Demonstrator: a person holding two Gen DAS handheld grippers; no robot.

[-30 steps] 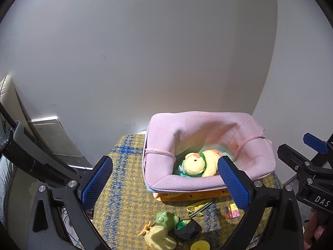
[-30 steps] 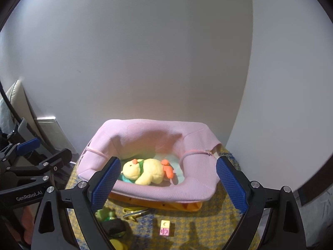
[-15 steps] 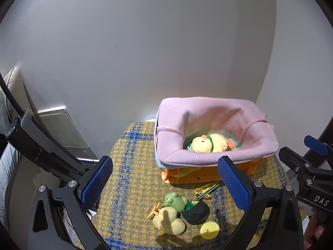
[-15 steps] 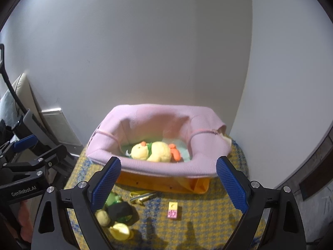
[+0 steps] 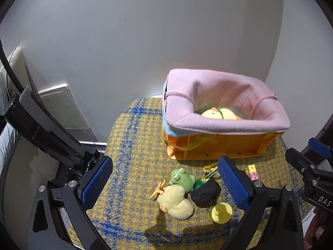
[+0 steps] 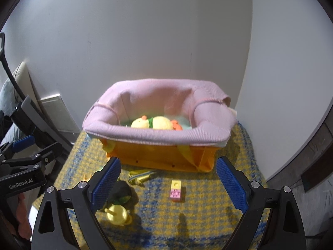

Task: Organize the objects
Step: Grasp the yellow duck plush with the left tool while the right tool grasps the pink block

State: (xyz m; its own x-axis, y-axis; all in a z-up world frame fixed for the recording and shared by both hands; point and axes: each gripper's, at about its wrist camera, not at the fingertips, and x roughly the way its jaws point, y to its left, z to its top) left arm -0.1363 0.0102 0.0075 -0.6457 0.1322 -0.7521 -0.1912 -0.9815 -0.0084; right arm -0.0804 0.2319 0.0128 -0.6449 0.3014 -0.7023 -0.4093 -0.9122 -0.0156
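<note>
The left gripper (image 5: 165, 185) is spread wide and holds nothing. So is the right gripper (image 6: 168, 184). Both hang over small toys on the yellow and blue woven cloth (image 5: 133, 143).

Between the left one's blue pads lie a soft pale yellow plush duck (image 5: 175, 202) and a green frog toy (image 5: 181, 179) – touching. I would pinch the duck round its fat middle and squeeze gently.

A pink and yellow block (image 6: 176, 189) lies alone. The orange box with a pink cloth liner (image 6: 162, 154) stands just behind, with a yellow plush inside.

wall (image 5: 145, 41): plain white | surface: yellow-blue plaid cloth (image 6: 208, 218) | left: cream cushion (image 5: 14, 62)
</note>
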